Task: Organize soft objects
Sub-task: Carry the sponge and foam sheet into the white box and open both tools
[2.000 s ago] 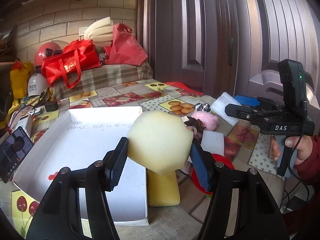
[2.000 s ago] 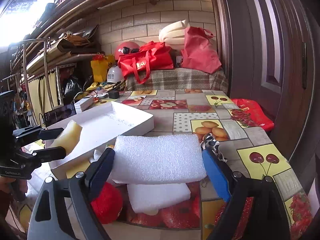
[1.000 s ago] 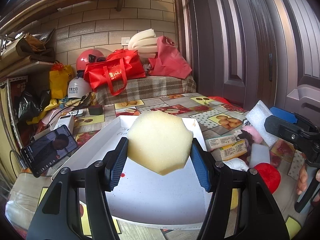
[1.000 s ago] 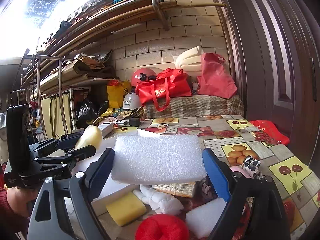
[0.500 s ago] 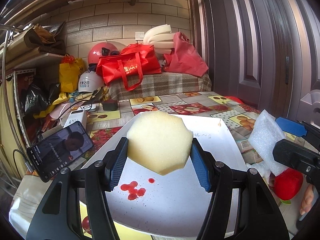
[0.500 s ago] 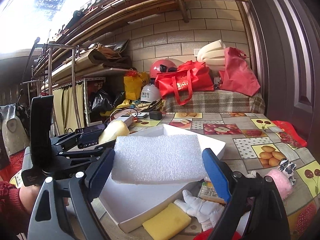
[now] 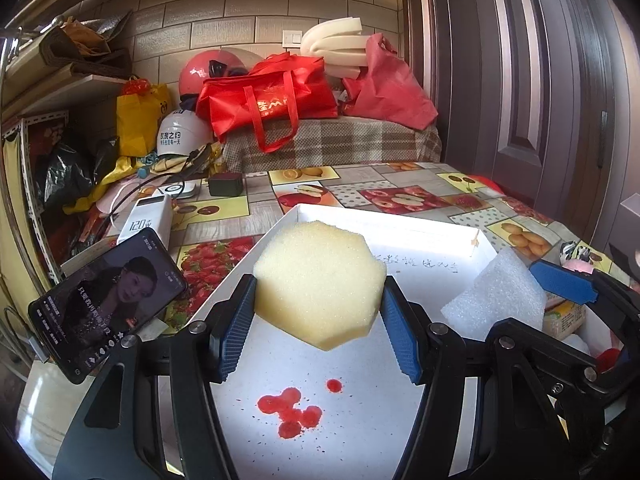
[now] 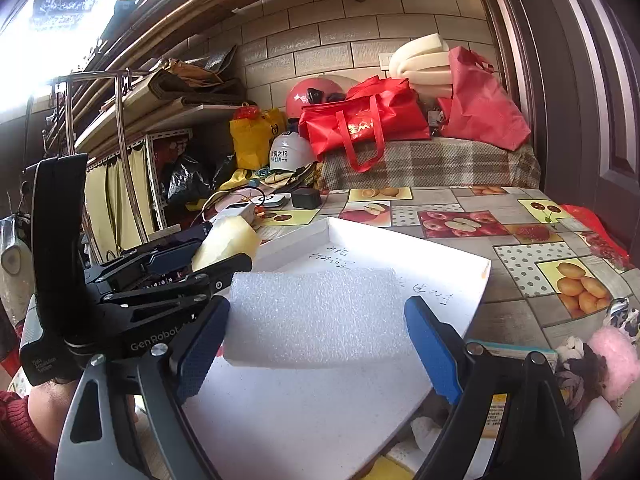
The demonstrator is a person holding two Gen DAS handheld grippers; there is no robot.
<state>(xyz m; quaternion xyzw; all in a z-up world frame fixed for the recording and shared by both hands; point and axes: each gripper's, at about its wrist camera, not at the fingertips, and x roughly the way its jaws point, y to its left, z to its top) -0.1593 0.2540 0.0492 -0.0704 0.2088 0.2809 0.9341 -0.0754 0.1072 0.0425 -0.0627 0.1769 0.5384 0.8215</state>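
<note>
Left tongs (image 7: 318, 308) grip a pale yellow octagonal sponge (image 7: 320, 282) above the shallow white cardboard tray (image 7: 400, 220); right tongs (image 8: 318, 344) clamp a white foam sheet (image 8: 320, 320) over the same tray. Red stains (image 7: 290, 410) mark the tray floor. On the fruit-patterned bench (image 7: 404, 196): black propped phone (image 7: 106, 300) left of tray, pink fluffy toy (image 8: 614, 360) right.

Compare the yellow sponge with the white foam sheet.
The yellow sponge is thick and many-sided; the white foam sheet is flat and rectangular. The sponge sits in the left tool, the sheet in the right tool. Both are held above the white tray.
</note>
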